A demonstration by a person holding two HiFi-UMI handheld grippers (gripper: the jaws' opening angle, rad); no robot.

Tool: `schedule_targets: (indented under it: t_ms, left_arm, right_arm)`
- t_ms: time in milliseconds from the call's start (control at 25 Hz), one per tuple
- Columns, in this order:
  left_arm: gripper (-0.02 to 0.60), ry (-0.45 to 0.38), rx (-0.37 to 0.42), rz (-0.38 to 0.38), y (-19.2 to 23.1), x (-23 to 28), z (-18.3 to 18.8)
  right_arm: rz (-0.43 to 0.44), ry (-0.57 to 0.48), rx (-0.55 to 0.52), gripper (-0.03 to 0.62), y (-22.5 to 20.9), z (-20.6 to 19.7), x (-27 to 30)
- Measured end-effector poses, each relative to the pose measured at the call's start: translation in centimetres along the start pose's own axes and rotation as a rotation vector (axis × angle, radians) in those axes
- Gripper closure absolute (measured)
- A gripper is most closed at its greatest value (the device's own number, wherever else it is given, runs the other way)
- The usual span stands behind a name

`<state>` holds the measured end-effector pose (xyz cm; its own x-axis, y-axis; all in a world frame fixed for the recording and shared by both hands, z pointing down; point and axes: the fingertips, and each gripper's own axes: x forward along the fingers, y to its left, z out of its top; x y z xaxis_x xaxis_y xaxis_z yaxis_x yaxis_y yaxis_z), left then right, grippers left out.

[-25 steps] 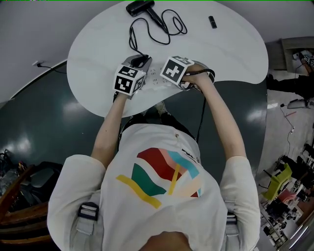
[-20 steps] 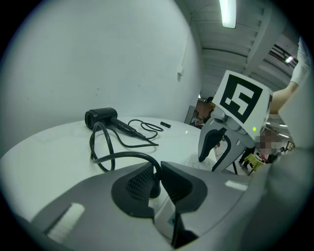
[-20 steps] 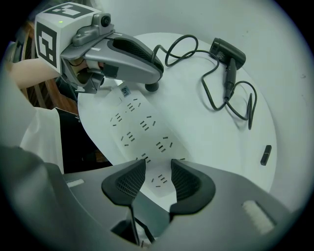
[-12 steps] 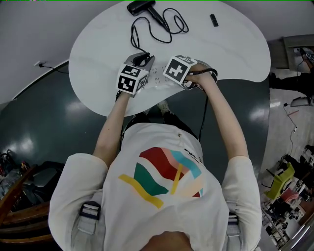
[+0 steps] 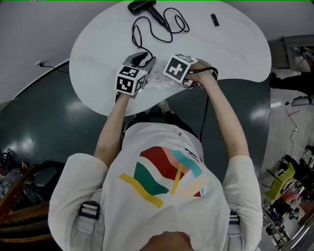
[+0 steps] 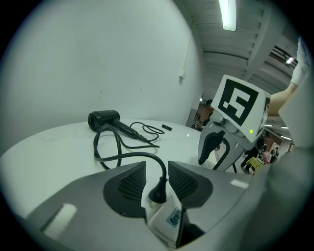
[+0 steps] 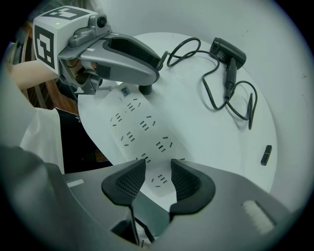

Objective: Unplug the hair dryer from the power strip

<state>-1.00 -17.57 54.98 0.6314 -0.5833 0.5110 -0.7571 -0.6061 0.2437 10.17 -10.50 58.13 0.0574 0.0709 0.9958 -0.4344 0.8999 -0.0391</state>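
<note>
A black hair dryer (image 5: 142,6) lies at the table's far side, and its cord (image 5: 147,34) loops back to a black plug (image 6: 158,191) at the far end of the white power strip (image 7: 142,127). My left gripper (image 6: 157,181) has the plug between its jaws; they are opening and the pads stand off it on both sides. I cannot tell whether the plug still sits in its socket. My right gripper (image 7: 157,184) points straight down, its pads closed on the sides of the strip's near end. In the head view both grippers sit side by side over the strip (image 5: 158,76).
The round white table (image 5: 98,59) has its near edge just under the grippers, with dark floor beyond. A small black object (image 5: 214,20) lies at the far right. The strip's own cable hangs off the table by the right hand.
The left gripper's jaws look wider around the plug than before. Both hands and the power strip stay where they were.
</note>
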Motion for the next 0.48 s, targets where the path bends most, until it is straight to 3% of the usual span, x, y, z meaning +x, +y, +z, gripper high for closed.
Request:
schedule_targets:
  t_ms: [480]
  left_arm:
    - [0.445, -0.052, -0.005, 0.006, -0.4, -1.2, 1.1]
  right_arm:
    - [-0.003, 0.012, 0.001, 0.413, 0.0, 0.1, 0.1]
